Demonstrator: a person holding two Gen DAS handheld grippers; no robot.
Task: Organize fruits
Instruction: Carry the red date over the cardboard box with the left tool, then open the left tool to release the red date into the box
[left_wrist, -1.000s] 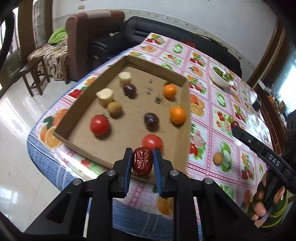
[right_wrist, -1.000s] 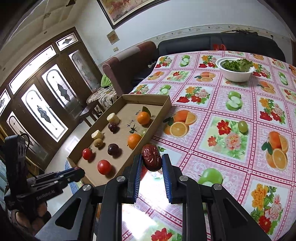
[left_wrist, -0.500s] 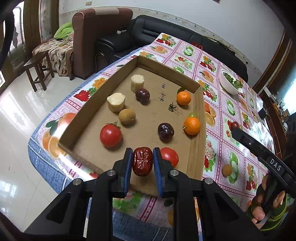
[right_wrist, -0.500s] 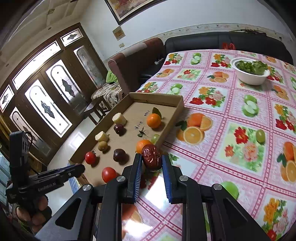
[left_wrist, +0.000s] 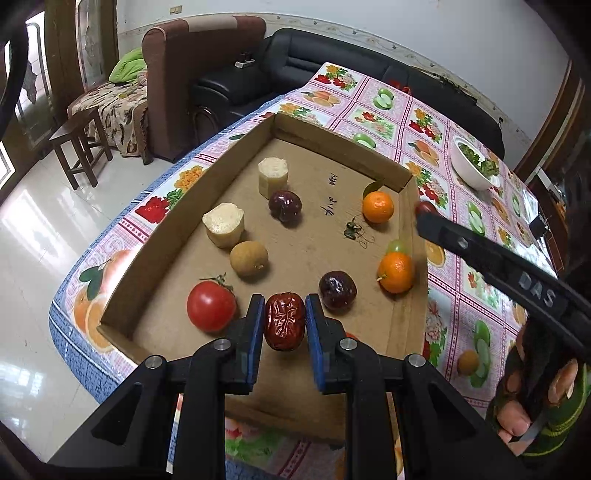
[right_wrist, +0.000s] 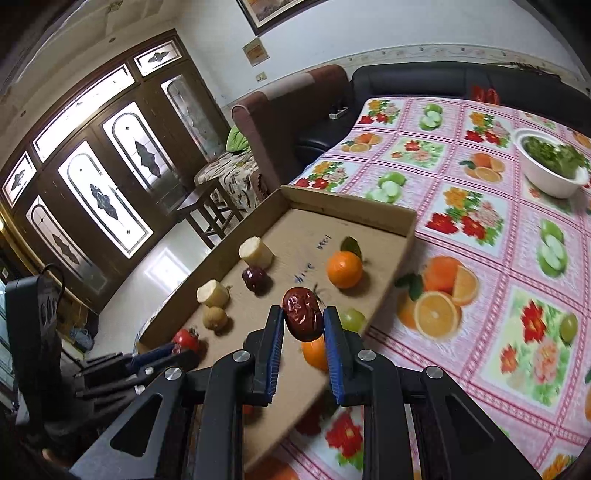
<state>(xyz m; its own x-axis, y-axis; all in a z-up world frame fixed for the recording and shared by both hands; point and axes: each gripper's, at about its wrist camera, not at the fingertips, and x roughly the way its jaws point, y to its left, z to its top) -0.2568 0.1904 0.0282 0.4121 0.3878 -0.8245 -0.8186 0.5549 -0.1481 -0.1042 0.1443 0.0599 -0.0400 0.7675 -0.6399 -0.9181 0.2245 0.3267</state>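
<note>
Now a wrinkled red date (left_wrist: 284, 320) is pinched in the closed left gripper (left_wrist: 284, 325) above the cardboard tray (left_wrist: 155, 240), near the tomato (left_wrist: 210, 305). Another date (right_wrist: 302, 318) is clamped in the right gripper (right_wrist: 303, 325). If released from this height, either could be sent rolling into neighbouring fruit.

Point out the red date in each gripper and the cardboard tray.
left gripper's date (left_wrist: 284, 321), left wrist view, wrinkled middle.
right gripper's date (right_wrist: 303, 318), right wrist view, middle.
cardboard tray (left_wrist: 336, 144), left wrist view, far wall.
</note>
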